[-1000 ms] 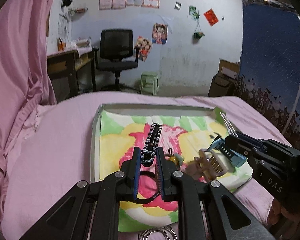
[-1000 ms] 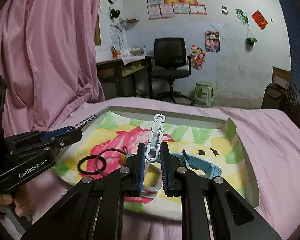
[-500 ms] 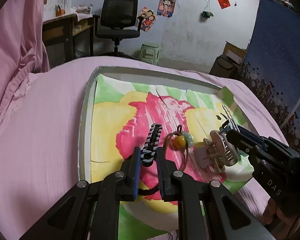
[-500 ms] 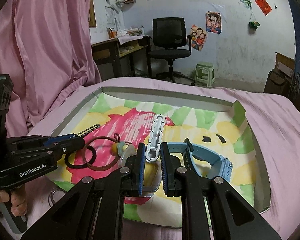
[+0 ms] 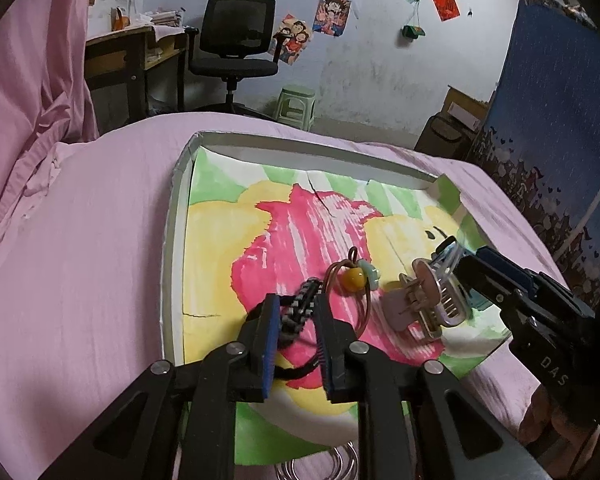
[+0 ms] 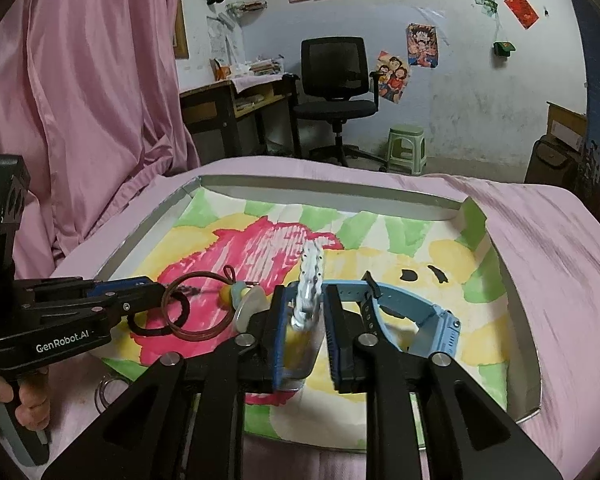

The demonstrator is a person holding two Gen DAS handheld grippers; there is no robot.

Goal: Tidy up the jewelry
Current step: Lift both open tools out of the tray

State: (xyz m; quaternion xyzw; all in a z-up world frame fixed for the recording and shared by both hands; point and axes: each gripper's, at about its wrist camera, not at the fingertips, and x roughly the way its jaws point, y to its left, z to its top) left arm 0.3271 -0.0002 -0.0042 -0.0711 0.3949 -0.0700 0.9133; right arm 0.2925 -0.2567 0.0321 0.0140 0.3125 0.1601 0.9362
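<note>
In tray (image 6: 524,308): hair tie (image 5: 350,280), claw clip (image 5: 428,304), watch (image 6: 412,312) down. Left gripper (image 5: 296,316), right gripper (image 6: 304,312) jaws just been opening, bands slipping free. Rings outside remain.

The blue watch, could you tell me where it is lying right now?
In the right wrist view, the blue watch lies in the painted tray, just right of the right gripper, on the yellow patch near the tray's right wall.

A lived-in bedroom at home: a bed (image 6: 540,248) under a pink sheet, a cluttered desk (image 6: 236,96), an office chair (image 6: 334,80), cartoon posters (image 6: 422,46) on the wall.
</note>
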